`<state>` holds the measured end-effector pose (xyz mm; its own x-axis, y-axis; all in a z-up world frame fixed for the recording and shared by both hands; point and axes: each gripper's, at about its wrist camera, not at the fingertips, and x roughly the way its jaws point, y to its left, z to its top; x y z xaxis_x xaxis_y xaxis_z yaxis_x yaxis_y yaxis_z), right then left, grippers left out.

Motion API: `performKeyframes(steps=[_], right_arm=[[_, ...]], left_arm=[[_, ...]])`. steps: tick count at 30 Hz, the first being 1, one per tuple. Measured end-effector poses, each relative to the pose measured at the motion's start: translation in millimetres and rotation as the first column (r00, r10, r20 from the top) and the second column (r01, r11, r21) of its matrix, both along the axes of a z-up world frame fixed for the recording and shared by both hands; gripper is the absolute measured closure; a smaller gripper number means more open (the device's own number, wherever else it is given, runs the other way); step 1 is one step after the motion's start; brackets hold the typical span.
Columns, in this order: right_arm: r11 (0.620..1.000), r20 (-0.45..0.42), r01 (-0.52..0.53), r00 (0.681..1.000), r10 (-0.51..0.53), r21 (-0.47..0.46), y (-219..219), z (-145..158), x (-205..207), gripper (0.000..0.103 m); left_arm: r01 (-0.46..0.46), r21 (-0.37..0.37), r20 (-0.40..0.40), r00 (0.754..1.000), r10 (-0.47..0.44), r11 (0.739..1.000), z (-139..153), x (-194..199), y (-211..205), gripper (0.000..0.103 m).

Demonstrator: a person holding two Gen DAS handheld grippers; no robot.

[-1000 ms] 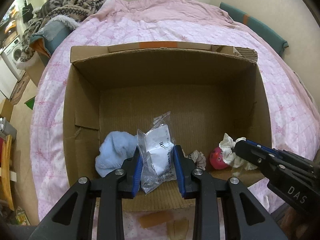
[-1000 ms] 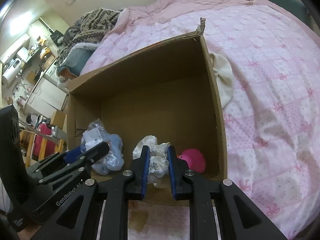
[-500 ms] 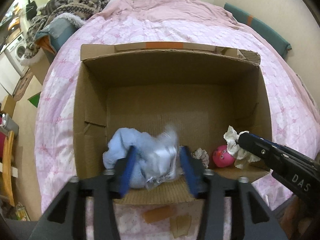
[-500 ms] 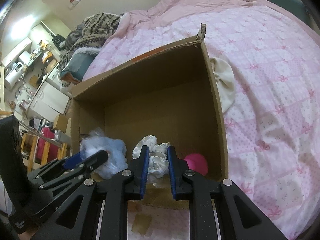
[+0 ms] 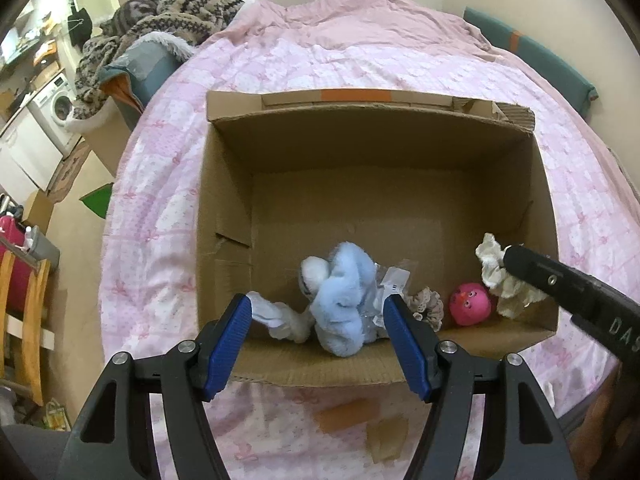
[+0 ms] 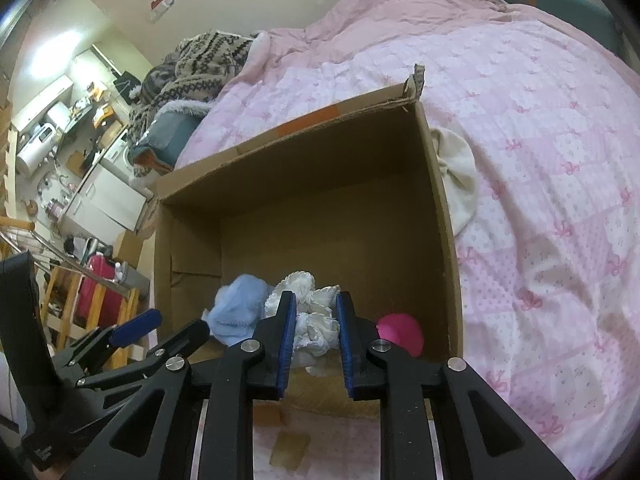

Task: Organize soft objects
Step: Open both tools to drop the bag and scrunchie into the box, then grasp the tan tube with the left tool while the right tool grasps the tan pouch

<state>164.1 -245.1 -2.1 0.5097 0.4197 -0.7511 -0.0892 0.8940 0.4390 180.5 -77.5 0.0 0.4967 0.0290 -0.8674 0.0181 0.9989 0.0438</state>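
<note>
Now the left gripper [image 5: 318,336], jaws just spread and empty, has dropped the plastic packet [image 5: 390,284] beside the blue plush [image 5: 344,300] at the cardboard box's [image 5: 224,208] near wall, while the right gripper [image 6: 316,340], loosening, grasps the white frilly cloth [image 6: 314,320], seemingly next to release.

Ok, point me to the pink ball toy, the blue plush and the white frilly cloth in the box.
pink ball toy [image 5: 470,304], left wrist view, middle of its face.
blue plush [image 5: 346,300], left wrist view, centre of its body.
white frilly cloth [image 6: 316,322], right wrist view, bunched middle between the blue pads.
</note>
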Motion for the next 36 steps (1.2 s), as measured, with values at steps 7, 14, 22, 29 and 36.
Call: performKeyframes(steps=[7,14,22,29,36], right_arm=[[0.995,0.132,0.062,0.989,-0.072,0.081,-17.3,27.1,-15.8,0.027],[0.992,0.132,0.089,0.986,-0.101,0.094,-25.2,33.1,-22.1,0.027],[0.991,0.106,0.095,0.989,-0.104,0.09,-25.2,34.9,-40.6,0.027],[0.992,0.073,0.086,0.993,-0.093,0.095,-17.6,28.9,-60.8,0.027],[0.995,0.009,0.047,0.999,-0.048,0.088,-2.0,14.6,-74.0,0.027]], left_arm=[[-0.001,0.032,0.024,1.0,0.0,0.999,7.0,-9.5,7.9,0.037],[-0.008,0.025,0.047,0.999,0.007,1.0,17.4,-21.9,19.9,0.037],[0.025,0.043,0.089,0.996,-0.028,0.999,31.4,-50.5,31.9,0.037],[0.041,0.053,0.108,0.993,-0.047,0.998,33.5,-77.5,46.1,0.037],[-0.018,0.009,0.065,0.998,0.017,1.0,14.8,-91.6,66.3,0.037]])
